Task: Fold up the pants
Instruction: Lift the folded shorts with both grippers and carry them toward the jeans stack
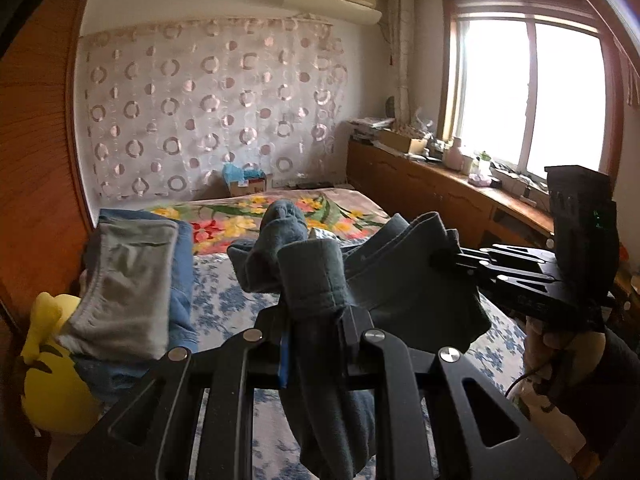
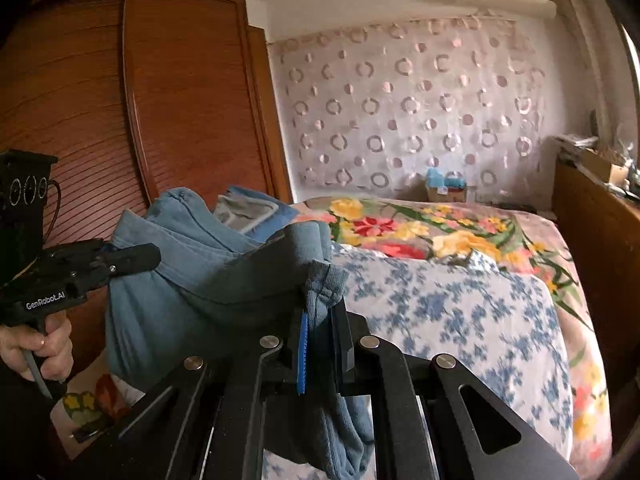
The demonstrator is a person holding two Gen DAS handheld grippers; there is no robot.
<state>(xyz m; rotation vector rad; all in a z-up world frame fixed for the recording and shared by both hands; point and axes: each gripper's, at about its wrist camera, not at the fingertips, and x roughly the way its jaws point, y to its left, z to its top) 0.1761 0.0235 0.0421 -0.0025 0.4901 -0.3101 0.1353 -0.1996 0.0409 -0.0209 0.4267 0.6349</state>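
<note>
Left wrist view: your left hand-held gripper (image 1: pixel 316 316) and right hand-held gripper (image 2: pixel 320 320) both clench the blue-grey pants (image 1: pixel 384 280) above the bed (image 2: pixel 460 300).

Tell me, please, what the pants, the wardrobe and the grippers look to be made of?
Pants: soft grey-blue fleece or knit, matte and fuzzy, ribbed at the cuff.
Wardrobe: reddish-brown wood or veneer, slightly glossy, with fine horizontal slats.
Left gripper and right gripper: matte black, probably metal, with shiny silver pivots.
</note>
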